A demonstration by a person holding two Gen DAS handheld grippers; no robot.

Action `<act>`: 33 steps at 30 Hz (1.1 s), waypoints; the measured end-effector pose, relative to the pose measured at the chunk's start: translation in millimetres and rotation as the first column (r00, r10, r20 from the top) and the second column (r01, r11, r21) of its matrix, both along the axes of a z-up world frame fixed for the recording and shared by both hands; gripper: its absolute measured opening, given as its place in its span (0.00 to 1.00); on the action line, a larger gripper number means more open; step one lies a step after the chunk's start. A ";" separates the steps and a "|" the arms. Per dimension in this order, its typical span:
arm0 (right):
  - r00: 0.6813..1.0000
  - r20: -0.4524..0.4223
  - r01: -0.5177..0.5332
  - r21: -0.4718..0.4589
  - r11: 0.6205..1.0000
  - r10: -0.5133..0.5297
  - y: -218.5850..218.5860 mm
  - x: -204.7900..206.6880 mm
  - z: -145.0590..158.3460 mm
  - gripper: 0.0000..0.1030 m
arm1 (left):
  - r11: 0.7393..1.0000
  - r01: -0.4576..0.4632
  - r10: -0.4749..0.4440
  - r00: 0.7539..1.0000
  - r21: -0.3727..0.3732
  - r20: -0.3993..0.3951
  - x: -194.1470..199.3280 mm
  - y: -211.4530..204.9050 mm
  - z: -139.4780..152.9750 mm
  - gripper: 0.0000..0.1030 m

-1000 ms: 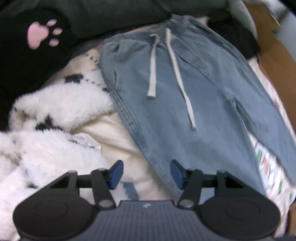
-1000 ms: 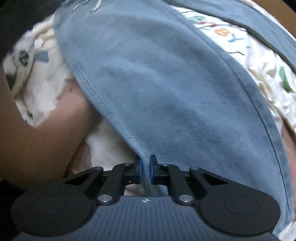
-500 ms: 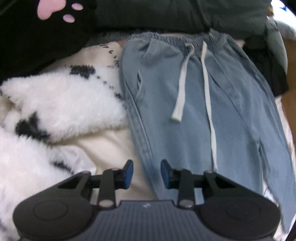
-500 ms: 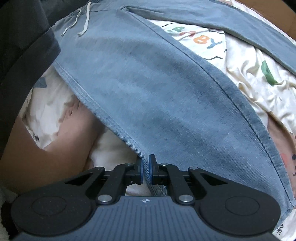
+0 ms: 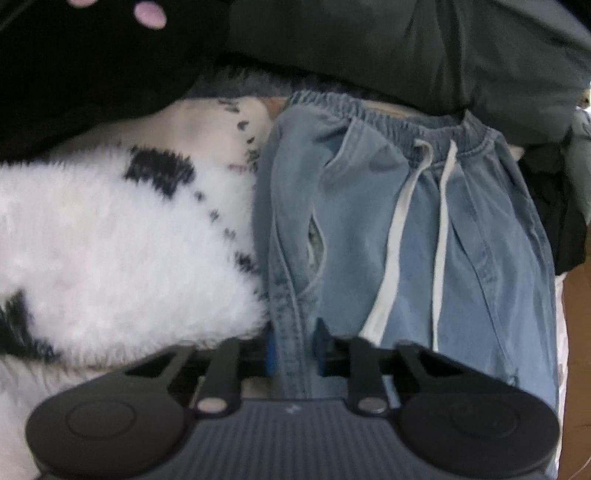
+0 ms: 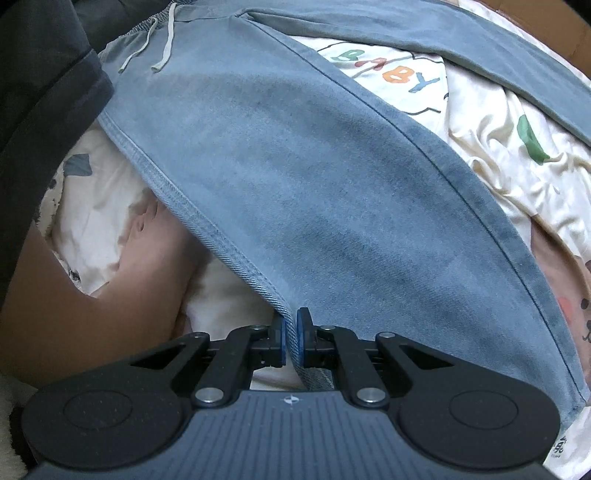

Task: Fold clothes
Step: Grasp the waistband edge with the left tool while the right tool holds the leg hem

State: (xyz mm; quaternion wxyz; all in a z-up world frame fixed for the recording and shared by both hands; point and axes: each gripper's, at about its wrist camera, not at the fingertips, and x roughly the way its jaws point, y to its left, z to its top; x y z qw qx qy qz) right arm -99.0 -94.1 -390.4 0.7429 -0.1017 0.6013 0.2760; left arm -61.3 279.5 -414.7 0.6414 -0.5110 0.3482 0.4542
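Observation:
Light blue denim pants (image 5: 424, 236) with an elastic waistband and white drawstrings (image 5: 391, 254) lie spread on the bed. My left gripper (image 5: 295, 349) straddles the pants' left side seam below the pocket, its jaws narrowed around the fabric fold. My right gripper (image 6: 291, 334) is shut on the side seam edge of the near pant leg (image 6: 314, 192) and holds it raised. The other leg (image 6: 461, 40) runs along the top of the right wrist view.
A fluffy white and black blanket (image 5: 122, 243) lies left of the pants. Dark clothing (image 5: 406, 48) and a black plush with pink paw pads (image 5: 149, 11) lie behind the waistband. A cream sheet with coloured letters (image 6: 406, 74) covers the bed. A bare arm (image 6: 74, 306) is at left.
My left gripper has moved forward and right onto the pants' side seam and its jaws have narrowed around it. My right gripper keeps its hold and has lifted the leg slightly.

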 end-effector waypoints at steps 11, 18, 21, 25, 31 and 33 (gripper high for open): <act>0.997 0.057 0.054 0.037 0.998 -0.056 -17.3 6.3 42.2 0.03 | 0.994 0.074 -0.078 0.996 0.077 0.046 6.1 -9.8 66.6 0.14; 0.987 0.109 0.108 0.072 0.992 -0.115 -30.3 13.6 71.0 0.03 | 0.979 0.152 -0.161 0.986 0.139 0.054 36.2 -5.4 102.2 0.15; 0.983 0.127 0.120 0.077 0.990 -0.129 -34.8 21.2 76.6 0.03 | 0.975 0.164 -0.178 0.980 0.153 0.086 45.2 -5.9 109.4 0.15; 0.977 0.146 0.147 0.080 0.986 -0.157 -40.3 34.4 84.6 0.03 | 0.975 0.156 -0.178 0.974 0.155 0.140 52.1 -4.1 118.7 0.15; 0.971 0.174 0.153 0.075 0.985 -0.164 -42.1 54.2 98.2 0.03 | 0.966 0.184 -0.219 0.956 0.179 0.198 75.2 3.2 122.3 0.15; 0.969 0.175 0.163 0.075 0.984 -0.174 -43.5 61.7 102.1 0.02 | 0.959 0.199 -0.242 0.946 0.203 0.216 83.9 2.9 123.3 0.15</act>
